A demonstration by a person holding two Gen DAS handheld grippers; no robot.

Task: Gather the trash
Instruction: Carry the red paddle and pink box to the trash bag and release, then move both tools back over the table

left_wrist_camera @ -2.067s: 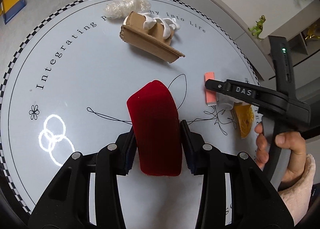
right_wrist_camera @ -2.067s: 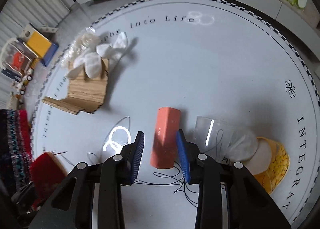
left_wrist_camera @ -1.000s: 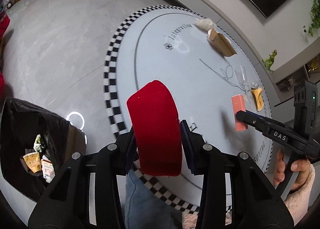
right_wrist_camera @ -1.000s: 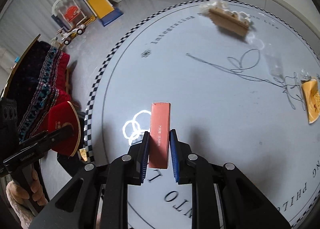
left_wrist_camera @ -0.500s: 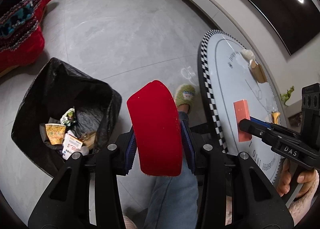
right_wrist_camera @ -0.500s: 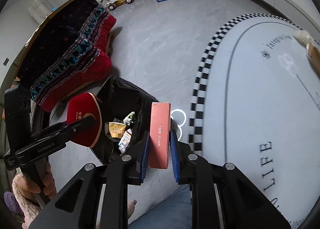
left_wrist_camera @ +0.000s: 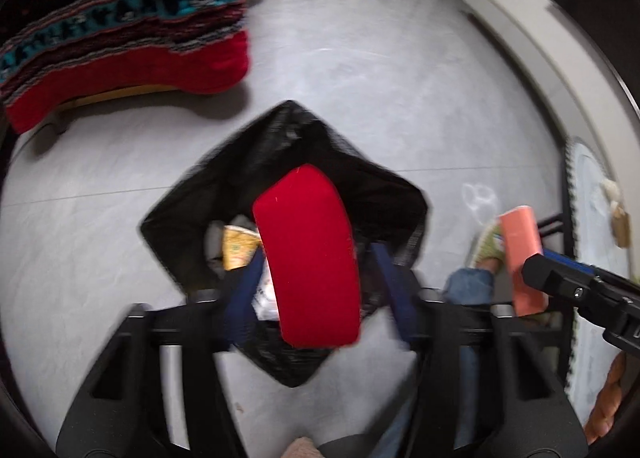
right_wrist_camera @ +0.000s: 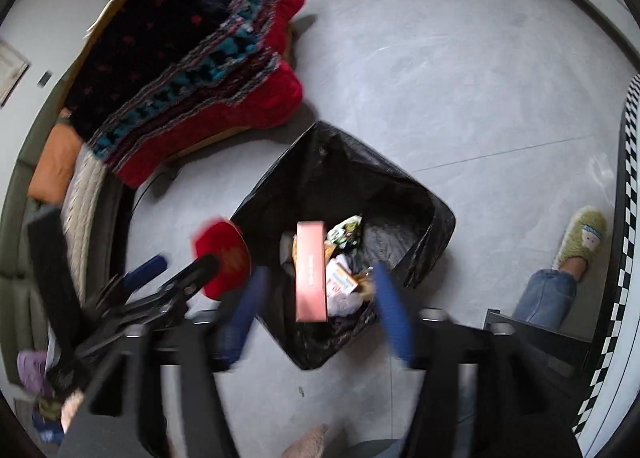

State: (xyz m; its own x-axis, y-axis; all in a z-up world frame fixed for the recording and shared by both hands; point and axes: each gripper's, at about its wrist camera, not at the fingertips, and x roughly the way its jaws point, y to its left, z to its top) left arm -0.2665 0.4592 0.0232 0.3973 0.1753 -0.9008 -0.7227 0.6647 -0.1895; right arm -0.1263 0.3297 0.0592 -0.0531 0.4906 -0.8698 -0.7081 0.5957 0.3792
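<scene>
Hovering over the black plastic trash bag (right_wrist_camera: pixel 400 194), both my tongs are spread wide: the left tongs (left_wrist_camera: pixel 316 290) have let go of the red velvet rounded box (left_wrist_camera: pixel 308 254), the right tongs (right_wrist_camera: pixel 316 310) of the slim salmon-pink cardboard box (right_wrist_camera: pixel 310 270). Each piece sits loose between my fingers, long axis pointing straight ahead, directly above the bag's mouth, so I judge both should fall inside
</scene>
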